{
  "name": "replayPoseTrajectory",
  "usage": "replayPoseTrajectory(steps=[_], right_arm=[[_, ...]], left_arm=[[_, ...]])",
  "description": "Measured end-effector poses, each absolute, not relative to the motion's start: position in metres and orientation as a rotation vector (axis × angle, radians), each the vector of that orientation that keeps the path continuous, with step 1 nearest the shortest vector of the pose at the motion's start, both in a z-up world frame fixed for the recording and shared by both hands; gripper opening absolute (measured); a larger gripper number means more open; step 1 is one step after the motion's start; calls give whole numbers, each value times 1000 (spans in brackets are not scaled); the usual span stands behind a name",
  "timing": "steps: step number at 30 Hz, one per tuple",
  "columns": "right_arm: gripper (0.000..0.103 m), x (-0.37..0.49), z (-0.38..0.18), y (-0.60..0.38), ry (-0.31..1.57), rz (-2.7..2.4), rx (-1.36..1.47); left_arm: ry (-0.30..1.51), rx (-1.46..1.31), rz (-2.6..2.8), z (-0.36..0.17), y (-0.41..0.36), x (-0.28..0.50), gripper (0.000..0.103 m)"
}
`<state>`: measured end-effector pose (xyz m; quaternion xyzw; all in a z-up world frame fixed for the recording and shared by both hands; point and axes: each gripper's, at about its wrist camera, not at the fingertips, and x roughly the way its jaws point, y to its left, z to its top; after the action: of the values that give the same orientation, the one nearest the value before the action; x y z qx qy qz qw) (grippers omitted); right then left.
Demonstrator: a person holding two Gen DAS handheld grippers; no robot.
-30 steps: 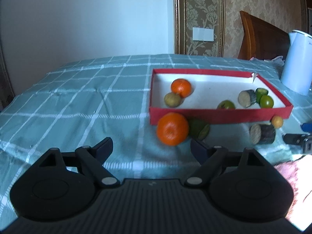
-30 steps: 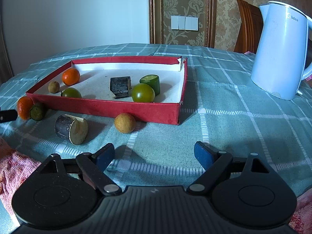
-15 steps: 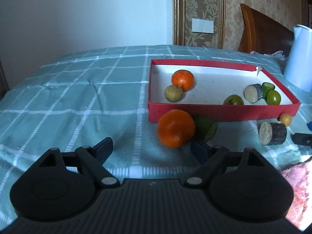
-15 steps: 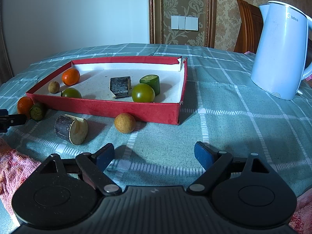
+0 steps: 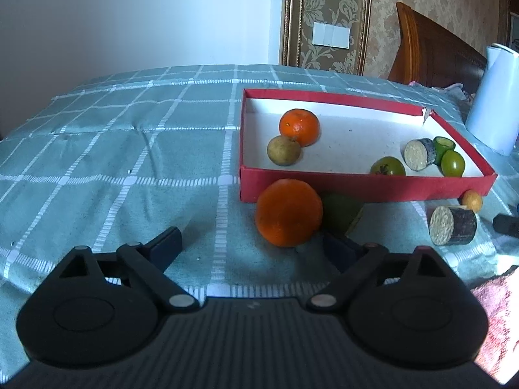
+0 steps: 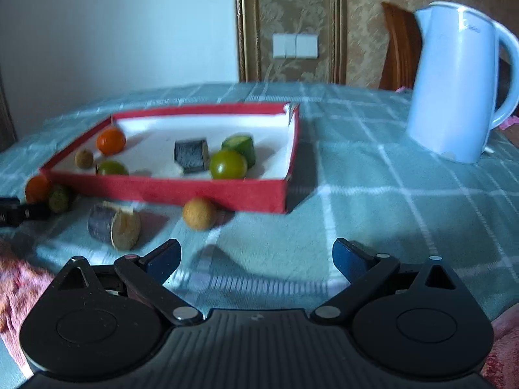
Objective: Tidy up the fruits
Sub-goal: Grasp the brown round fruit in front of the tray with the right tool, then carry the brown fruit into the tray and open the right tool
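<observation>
A red tray point(image 5: 356, 191) with a white floor holds an orange, a brownish fruit, green fruits and a dark cut piece. In front of its near wall lie a loose orange point(image 5: 288, 212), a green fruit point(image 5: 343, 209), a dark cut cylinder point(image 5: 452, 225) and a small yellow fruit point(image 5: 472, 200). My left gripper point(image 5: 256, 243) is open, and the loose orange sits just ahead between its fingers. My right gripper point(image 6: 258, 256) is open and empty, near the yellow fruit point(image 6: 199, 213) and cut cylinder point(image 6: 113, 226).
A white electric kettle point(image 6: 454, 81) stands on the teal checked cloth point(image 5: 113, 162) right of the tray. A red-pink towel point(image 6: 13, 291) lies at the near edge. A wooden chair point(image 5: 428, 52) stands behind the table.
My left gripper has moved forward towards the loose orange, which now looks larger and closer. My right gripper has shifted, so that view is blurred and the tray sits lower in it.
</observation>
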<state>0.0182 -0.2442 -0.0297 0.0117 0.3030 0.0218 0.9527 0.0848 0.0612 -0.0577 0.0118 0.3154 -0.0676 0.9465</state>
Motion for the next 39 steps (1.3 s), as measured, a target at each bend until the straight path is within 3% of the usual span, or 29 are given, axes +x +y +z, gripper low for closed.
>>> replayPoseTrajectory(steps=[4, 7, 12, 23, 25, 27, 29, 39], right_arm=[[98, 21, -28, -239, 606, 65, 24], [95, 24, -26, -228, 582, 68, -23], [56, 41, -28, -212, 636, 108, -76], [49, 56, -33, -202, 649, 143, -65], [44, 56, -33, -202, 644, 134, -67], [30, 56, -33, -204, 640, 132, -54], [26, 56, -33, -206, 640, 136, -42], [26, 42, -29, -207, 606, 125, -46]], left_arm=[[656, 46, -134, -59, 57, 87, 103], [663, 51, -132, -60, 56, 89, 103], [663, 51, -132, -61, 57, 89, 103], [663, 52, -132, -61, 57, 89, 103], [663, 51, -132, -61, 56, 89, 103], [663, 51, -132, -61, 57, 89, 103], [663, 51, -132, -61, 57, 89, 103], [663, 52, -132, -61, 56, 89, 103]])
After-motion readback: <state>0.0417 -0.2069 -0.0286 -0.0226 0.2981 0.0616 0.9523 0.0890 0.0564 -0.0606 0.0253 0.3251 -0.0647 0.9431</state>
